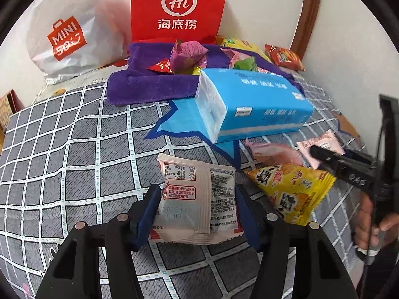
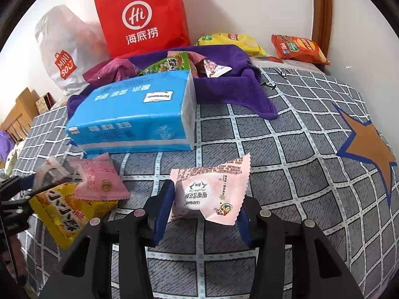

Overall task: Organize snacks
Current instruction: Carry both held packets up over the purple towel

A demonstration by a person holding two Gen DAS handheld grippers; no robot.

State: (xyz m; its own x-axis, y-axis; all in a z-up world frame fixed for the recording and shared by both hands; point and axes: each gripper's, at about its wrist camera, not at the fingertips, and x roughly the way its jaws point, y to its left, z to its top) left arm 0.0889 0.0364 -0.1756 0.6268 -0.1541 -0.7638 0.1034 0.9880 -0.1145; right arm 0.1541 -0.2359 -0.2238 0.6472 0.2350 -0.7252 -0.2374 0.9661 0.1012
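My left gripper [image 1: 198, 208] is shut on a pale pink snack packet [image 1: 197, 204], back side up, just above the bed. My right gripper [image 2: 203, 208] is shut on a small pink wrapped cake [image 2: 212, 191]; it also shows in the left wrist view [image 1: 321, 147]. A yellow snack bag [image 1: 291, 189] and a pink packet [image 1: 271, 152] lie between the two grippers; they also show at the left of the right wrist view, the yellow bag [image 2: 64, 211] and the pink packet [image 2: 99, 182]. A purple towel [image 2: 224, 82] further back holds several snacks [image 1: 187, 57].
A blue tissue pack [image 1: 251, 102] lies in the middle of the checked bedspread [image 1: 62, 154]. A red paper bag [image 2: 144, 17] and a white MINISO bag [image 1: 69, 30] stand against the wall. Yellow [image 2: 229, 41] and orange [image 2: 299, 48] chip bags lie by the headboard.
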